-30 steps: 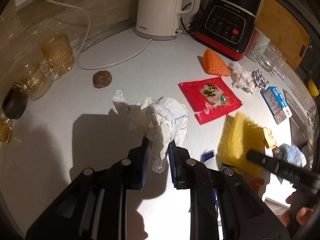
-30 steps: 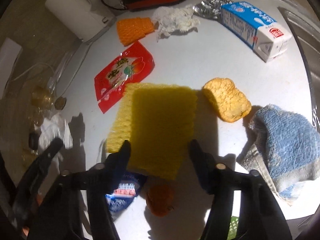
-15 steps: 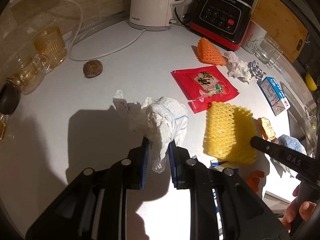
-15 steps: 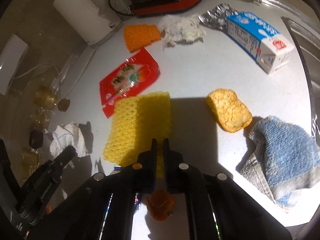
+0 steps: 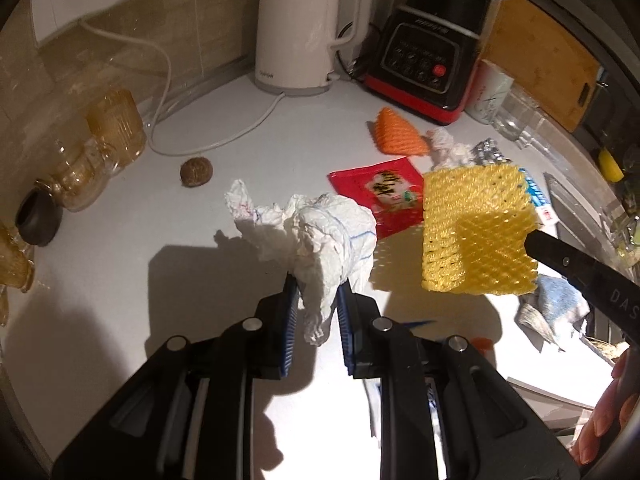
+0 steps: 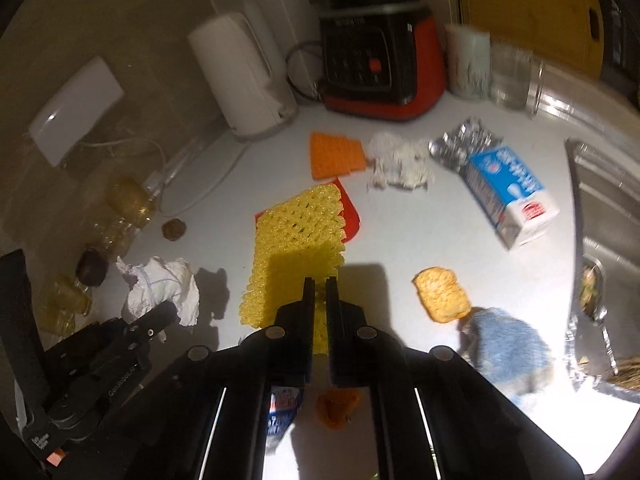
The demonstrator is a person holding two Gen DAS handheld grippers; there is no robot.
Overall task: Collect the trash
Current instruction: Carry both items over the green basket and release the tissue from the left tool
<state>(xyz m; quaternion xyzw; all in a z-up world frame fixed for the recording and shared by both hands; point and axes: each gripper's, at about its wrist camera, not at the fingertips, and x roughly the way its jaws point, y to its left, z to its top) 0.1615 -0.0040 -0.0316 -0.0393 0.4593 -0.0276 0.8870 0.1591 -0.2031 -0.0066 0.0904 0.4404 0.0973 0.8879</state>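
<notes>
Ahead of both my claws runs the white counter (image 5: 120, 248). At its far edge, well beyond the fingertips, stand the white kettle (image 5: 298, 28) and, to its right, the black and red blender base (image 5: 426, 64). Nearer my right claw (image 6: 320, 282), off to its right, lies the blue and white milk carton (image 6: 510, 196), and closer in on the same side a blue cloth (image 6: 508, 354).

My right claw is pinched nearly closed on the lower edge of the yellow foam net (image 6: 298, 240), which hangs raised above the counter; its shadow falls on the surface beneath. Behind the net, farther from the fingertips, lies a red snack wrapper (image 5: 376, 192), partly hidden.

My left claw (image 5: 316, 300) is closed around a crumpled white paper towel (image 5: 320, 232), the wad bulging out beyond the blue pads (image 5: 290, 300). Far ahead sit an orange foam net (image 6: 336, 154) and, to its right, a small white tissue wad (image 6: 398, 160).
</notes>
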